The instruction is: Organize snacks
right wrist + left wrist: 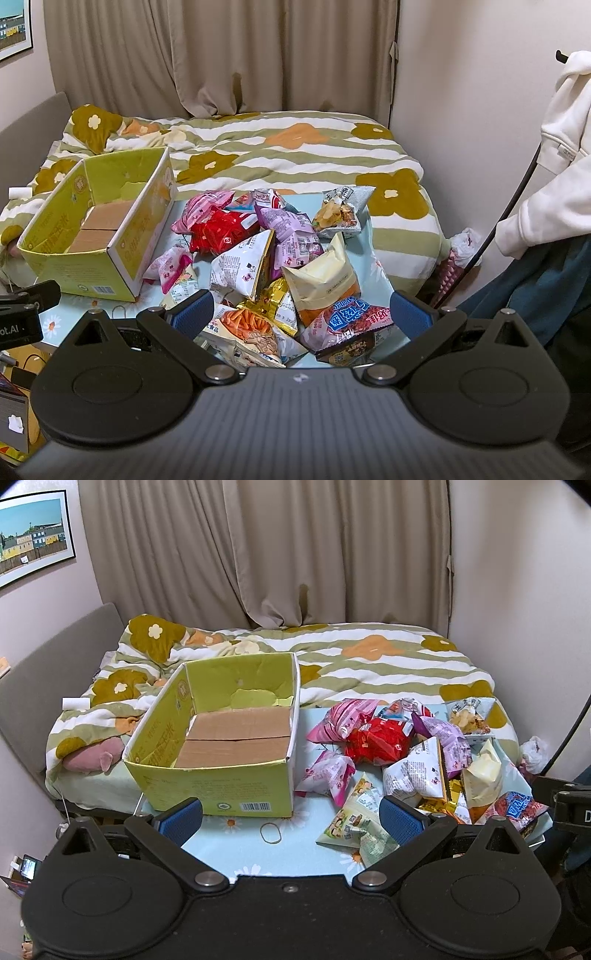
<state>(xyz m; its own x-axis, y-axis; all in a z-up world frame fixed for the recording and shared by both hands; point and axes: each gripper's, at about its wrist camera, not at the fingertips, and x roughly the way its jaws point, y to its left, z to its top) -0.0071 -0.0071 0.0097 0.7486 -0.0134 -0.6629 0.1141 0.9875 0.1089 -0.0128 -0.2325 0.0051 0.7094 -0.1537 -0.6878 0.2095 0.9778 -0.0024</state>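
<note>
The heap of crinkly foil and plastic snack packets (273, 258) lies on the pale blue daisy-print tabletop (258, 853), filling the middle of the right wrist view from about 11 o'clock round to 5 o'clock. These bags look light, puffed with air and slick-skinned, so I judge they will slide and crackle under pressure, and the crisps inside could crush. The safest hold is probably a crimped end seam or a corner, not the swollen belly.

Nearest the right gripper (301, 317) are the cream-and-orange pillow bag (321, 280) standing tilted at 12 o'clock, the purple-and-blue printed packet (351, 325) at 1 o'clock and the packet showing orange sticks (247, 325) at 11 o'clock. Its blue-padded fingers stand wide apart and hold nothing.

The red glossy bag (221, 232) and pink packets sit toward the far side of the heap.

Just left of the heap, at 10 o'clock, stands the open yellow-green cardboard box (96, 236), with only its brown bottom flaps showing inside; no snack is in it yet. In the left wrist view the box (221, 738) fills 12 o'clock. The left gripper (291, 818) hangs before it, fingers spread and empty, above a loose rubber band (270, 832) on the tabletop.

Beyond lie the striped flower-print quilt (369, 664) and beige curtains (295, 554).
</note>
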